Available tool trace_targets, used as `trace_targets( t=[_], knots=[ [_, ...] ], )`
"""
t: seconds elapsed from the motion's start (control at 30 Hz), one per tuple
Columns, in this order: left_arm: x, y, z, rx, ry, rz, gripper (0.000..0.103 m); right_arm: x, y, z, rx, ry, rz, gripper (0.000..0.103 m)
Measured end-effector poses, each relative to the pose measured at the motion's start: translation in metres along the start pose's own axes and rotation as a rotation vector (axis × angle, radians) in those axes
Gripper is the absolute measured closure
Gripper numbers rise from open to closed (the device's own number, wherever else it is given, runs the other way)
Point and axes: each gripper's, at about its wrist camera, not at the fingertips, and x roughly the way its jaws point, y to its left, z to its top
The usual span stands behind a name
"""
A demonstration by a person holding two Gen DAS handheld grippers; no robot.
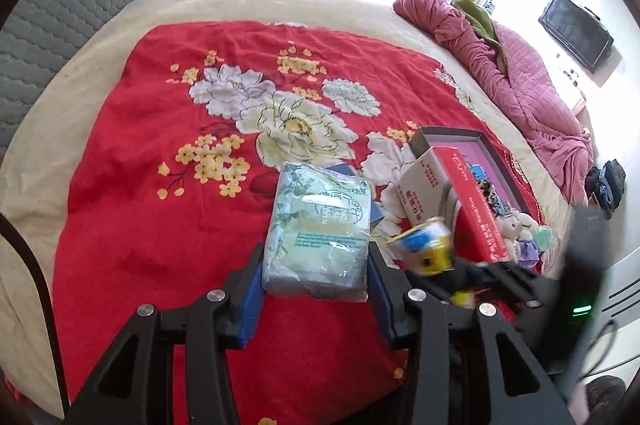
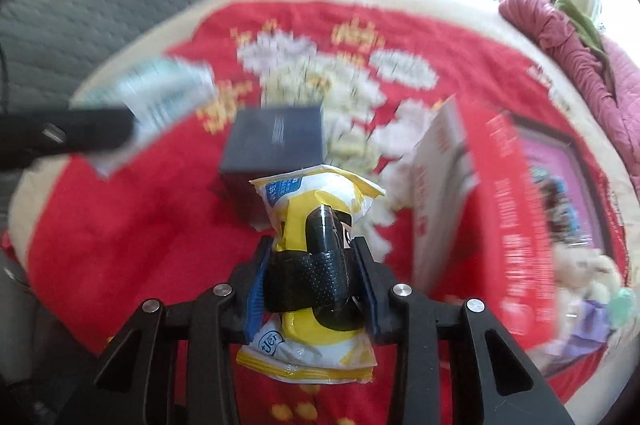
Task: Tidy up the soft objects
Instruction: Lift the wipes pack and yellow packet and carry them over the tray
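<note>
- While both soft packs are clamped and lifted clear of the bed (image 1: 120, 185), nothing can yet be judged as put away.
- The left hand-held gripper (image 1: 316, 285) is seen clamped on the pale green tissue pack (image 1: 320, 229), which is held between the blue pads above the red floral blanket (image 1: 160, 129).
- The right hand-held gripper (image 2: 310, 283) is closed on the yellow packet (image 2: 316, 265), gripped across its black-banded middle; its jaws are judged pressed against the packet.
- A dark blue box (image 2: 276, 145) is left on the blanket just beyond the yellow packet.
- A red and white carton (image 1: 452, 201) is seen tilted against a framed tray (image 1: 496, 161) at the right, with small plush toys (image 1: 520, 229) just beside it.
- The picking-up step is judged done for two items; the placing of both, and the handling of the plush toys, is judged still outstanding.
- Where the packs are meant to go cannot be told.
</note>
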Motion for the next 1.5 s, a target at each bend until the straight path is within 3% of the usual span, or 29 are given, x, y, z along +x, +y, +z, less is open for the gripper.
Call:
trace_targets(
  t=[0.1,0.37,0.63,0.73,1.0,1.5],
  knots=[
    [-0.008,-0.019,0.004,0.027,-0.017,-0.004,0.057,-0.035,-0.022,0.003,0.049,-0.051,0.001,0.064],
    [-0.013,-0.093,0.016,0.111,-0.046,-0.045,0.057,-0.104,-0.107,-0.001,0.18,-0.141,-0.114,0.064],
    [-0.001,-0.179,0.019,0.202,-0.037,-0.1,0.057,-0.158,-0.19,-0.03,0.303,-0.199,-0.22,0.064],
    [0.006,-0.205,0.018,0.232,-0.03,-0.116,0.057,-0.167,-0.211,-0.041,0.324,-0.206,-0.267,0.064],
    [0.04,-0.262,0.013,0.295,0.004,-0.134,0.057,-0.176,-0.25,-0.067,0.412,-0.226,-0.246,0.064],
    [0.103,-0.303,-0.003,0.323,0.101,-0.134,0.057,-0.143,-0.283,-0.072,0.491,-0.179,-0.213,0.064]
  ],
)
